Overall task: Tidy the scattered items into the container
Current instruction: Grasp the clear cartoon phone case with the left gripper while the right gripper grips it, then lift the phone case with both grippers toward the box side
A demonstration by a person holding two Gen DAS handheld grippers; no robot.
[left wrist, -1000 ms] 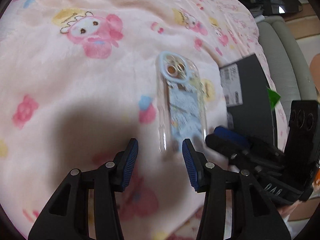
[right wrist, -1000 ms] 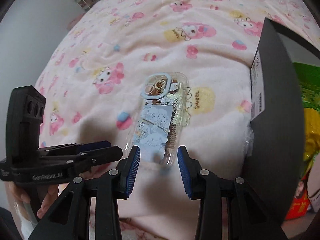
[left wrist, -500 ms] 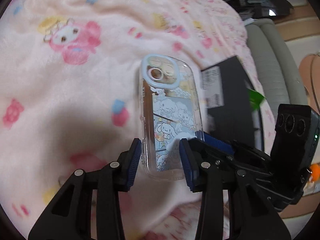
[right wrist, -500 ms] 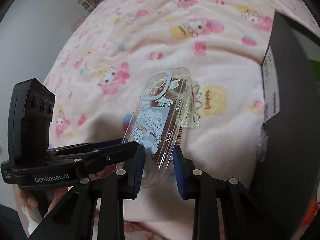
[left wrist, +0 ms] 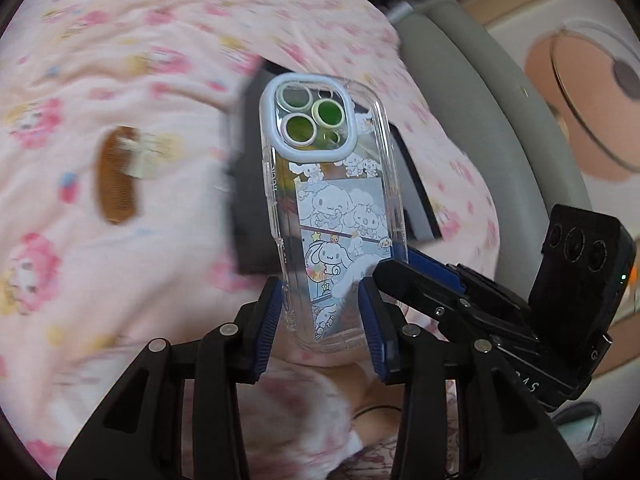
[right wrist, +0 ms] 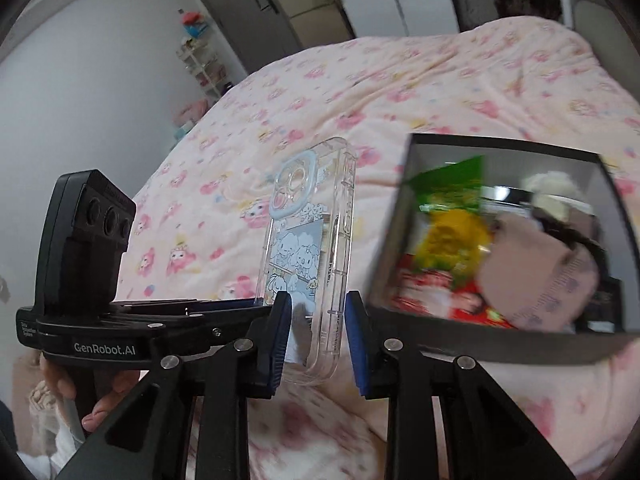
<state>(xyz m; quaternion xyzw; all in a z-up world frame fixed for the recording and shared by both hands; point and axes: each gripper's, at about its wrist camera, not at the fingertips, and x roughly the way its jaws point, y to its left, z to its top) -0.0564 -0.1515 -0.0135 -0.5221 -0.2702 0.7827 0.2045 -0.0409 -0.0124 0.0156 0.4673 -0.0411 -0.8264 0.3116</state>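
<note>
1. We saw the clear phone case (left wrist: pixel 336 216) lifted off the bed (left wrist: pixel 120 40), held upright with its camera cutout on top.
2. Left gripper (left wrist: pixel 320 316) had its fingers closed part-way across the width of the case's lower end, pads pressing on both long edges.
3. Right gripper (right wrist: pixel 316 328) had narrower fingers on the same lower end, clamping across the thin dimension; case (right wrist: pixel 308 248) appeared edge-on in that view. Left pad looked in contact, right pad contact was harder to tell.
4. We judged the two-gripper hold was there because the case is slick and light: pinching on two axes stops it twisting or slipping in the air.
5. Black box (right wrist: pixel 500 328) sat on the bed just to the right of the case in the right wrist view, open top up, already holding a green and yellow snack packet (right wrist: pixel 452 216) and a pinkish fabric item (right wrist: pixel 540 280).
6. Brown comb (left wrist: pixel 118 176) lay on the blanket, apart from the case, not yet collected.
7. Likely step: carrying the case over the box rim. Risk: near wall could catch the case's lower end.
</note>
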